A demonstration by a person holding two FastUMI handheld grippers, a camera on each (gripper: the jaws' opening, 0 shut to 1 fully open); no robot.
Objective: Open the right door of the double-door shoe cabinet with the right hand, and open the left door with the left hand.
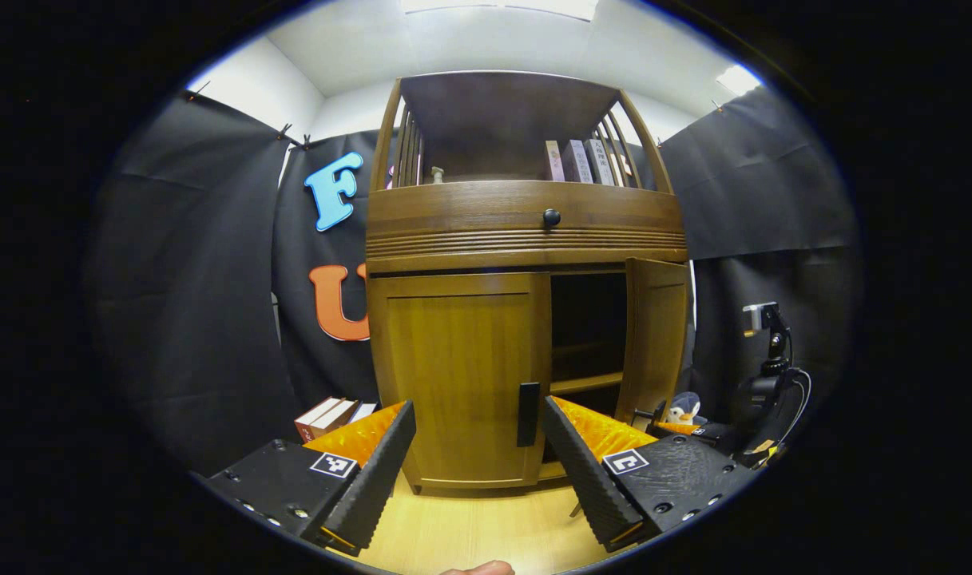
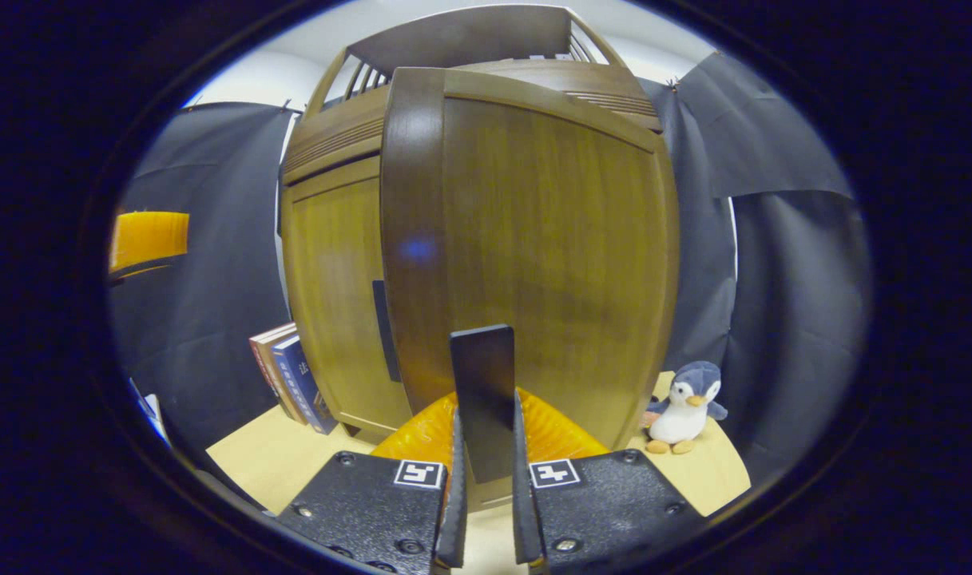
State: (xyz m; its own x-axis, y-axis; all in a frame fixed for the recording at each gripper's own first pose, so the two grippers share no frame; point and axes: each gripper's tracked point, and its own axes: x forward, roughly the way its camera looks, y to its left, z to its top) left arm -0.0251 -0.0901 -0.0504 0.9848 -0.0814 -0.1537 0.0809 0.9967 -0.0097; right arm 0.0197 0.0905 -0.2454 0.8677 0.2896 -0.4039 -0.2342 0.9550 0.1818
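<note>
The wooden shoe cabinet (image 1: 525, 231) stands straight ahead in the left gripper view. Its left door (image 1: 458, 375) is closed, with a dark vertical handle (image 1: 528, 414) at its inner edge. My left gripper (image 1: 478, 415) is open a short way in front of that door, the handle just inside its right finger. The right door (image 1: 657, 335) is swung partly out, showing dark shelves inside. In the right gripper view the right door (image 2: 549, 239) looms close, and my right gripper (image 2: 486, 419) is shut on its dark handle (image 2: 483, 375). The left door (image 2: 334, 303) sits behind it.
Books (image 1: 330, 415) lean by the cabinet's left foot on the light wooden floor (image 1: 486, 527). A toy penguin (image 2: 681, 411) sits to the right of the cabinet. A camera stand with cables (image 1: 773, 359) is at far right. More books (image 1: 581, 160) stand on the top shelf.
</note>
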